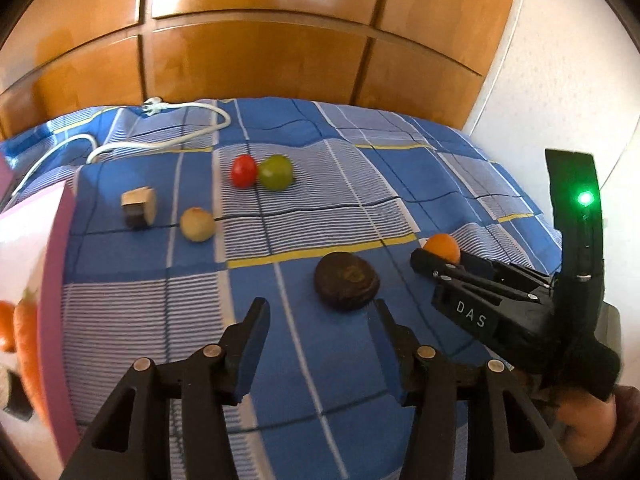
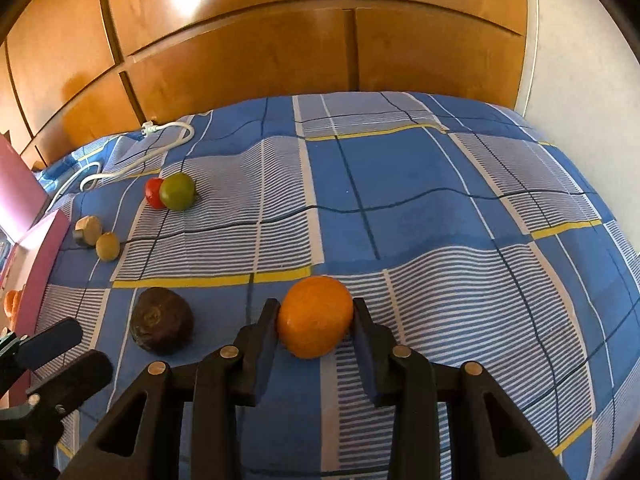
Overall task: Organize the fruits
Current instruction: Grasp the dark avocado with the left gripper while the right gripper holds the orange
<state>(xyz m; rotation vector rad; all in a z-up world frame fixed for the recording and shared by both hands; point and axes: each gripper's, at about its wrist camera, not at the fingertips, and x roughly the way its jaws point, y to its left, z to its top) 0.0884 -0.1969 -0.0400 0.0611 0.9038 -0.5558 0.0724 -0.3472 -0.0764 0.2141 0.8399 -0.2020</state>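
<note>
Only the left wrist view shows the carrots [image 1: 24, 332] in the pink box [image 1: 56, 280] at the left edge, and the person's hand [image 1: 584, 420] that carries the right tool [image 1: 440, 258]. The right wrist view shows plainly that this tool is clamped on the orange [image 2: 315, 317], one pad on each side, just above the blue checked bed cover [image 2: 400, 184]. The left tool [image 1: 320, 320] stands apart with nothing between its fingers; the dark brown fruit [image 1: 346, 280] lies on the bed just beyond its tips, slightly to the right. Further away lie a red tomato [image 1: 243, 171] touching a green one [image 1: 275, 172].
</note>
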